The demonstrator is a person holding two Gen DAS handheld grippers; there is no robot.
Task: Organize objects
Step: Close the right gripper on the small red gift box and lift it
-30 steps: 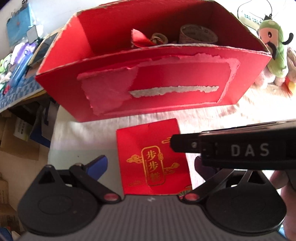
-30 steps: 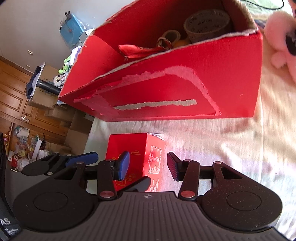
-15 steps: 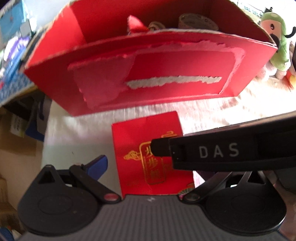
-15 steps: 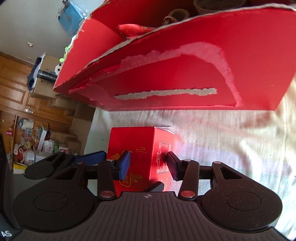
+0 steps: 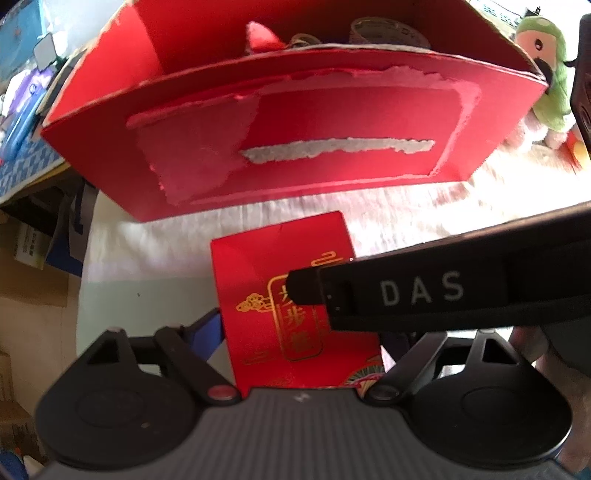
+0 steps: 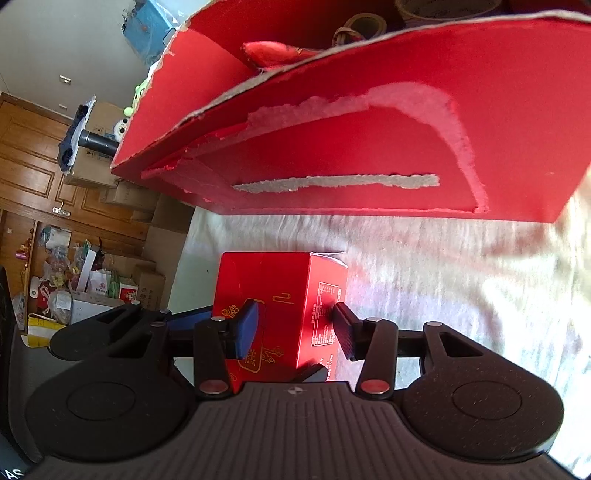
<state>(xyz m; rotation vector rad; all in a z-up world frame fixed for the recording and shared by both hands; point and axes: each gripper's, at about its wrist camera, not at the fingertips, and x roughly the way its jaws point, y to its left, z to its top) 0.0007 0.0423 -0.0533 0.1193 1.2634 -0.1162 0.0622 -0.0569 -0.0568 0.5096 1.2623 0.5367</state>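
Observation:
A small red carton with gold print (image 5: 291, 291) (image 6: 280, 295) lies on the white cloth in front of a big open red cardboard box (image 5: 295, 122) (image 6: 369, 147). My left gripper (image 5: 303, 332) is closed against the carton's two sides. My right gripper (image 6: 293, 328) also straddles the carton, its blue pad (image 6: 246, 328) and black pad (image 6: 341, 328) against the sides. The right gripper's body marked DAS (image 5: 424, 291) crosses the left wrist view over the carton. Inside the big box lie a red pouch (image 6: 273, 51) and a tape roll (image 5: 388, 31).
A green plush toy (image 5: 546, 74) sits at the right of the big box. Blue items (image 5: 22, 122) lie on a surface at the left. Cardboard boxes and bags (image 6: 92, 280) stand on the floor by a wooden door (image 6: 29, 158) beyond the cloth's left edge.
Both grippers have moved forward over the small carton toward the big box. The right gripper's pads have closed in from a wider gap onto the carton's sides.

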